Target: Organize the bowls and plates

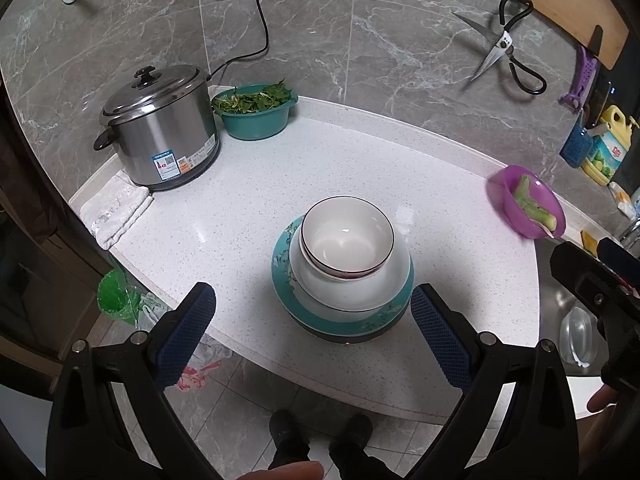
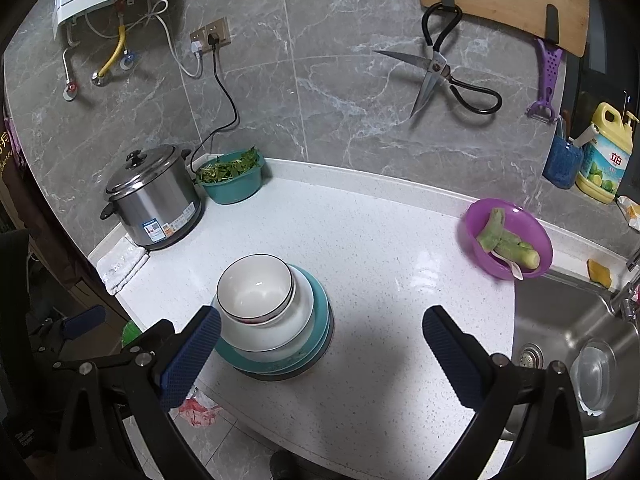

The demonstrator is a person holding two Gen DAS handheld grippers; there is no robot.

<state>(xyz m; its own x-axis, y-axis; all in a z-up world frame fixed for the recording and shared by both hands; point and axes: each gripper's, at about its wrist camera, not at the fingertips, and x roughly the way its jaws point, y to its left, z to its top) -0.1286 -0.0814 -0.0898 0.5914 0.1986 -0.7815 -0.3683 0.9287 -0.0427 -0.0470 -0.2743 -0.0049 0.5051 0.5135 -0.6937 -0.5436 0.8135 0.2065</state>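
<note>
Crockery sits in one stack near the front edge of the white counter [image 1: 360, 152]: a white bowl [image 1: 347, 234] with a dark rim on top, nested in a second bowl whose red band shows beneath it, then a wide white bowl [image 1: 352, 284], then teal floral plates [image 1: 348, 318] at the bottom. The left gripper [image 1: 312, 328] hangs above the counter's front edge with its blue-padded fingers [image 1: 188, 332] spread wide, one on each side of the stack, gripping nothing. The right gripper [image 2: 320, 356] is likewise spread and empty, its left finger just beside the stack. A steel pot [image 1: 160, 128] stands at the back left corner, a teal basin [image 1: 256, 112] of greens just beside it. A purple bowl [image 2: 508, 240] holding peeled stalks sits at the right edge, next to the sink [image 2: 560, 328].
</note>
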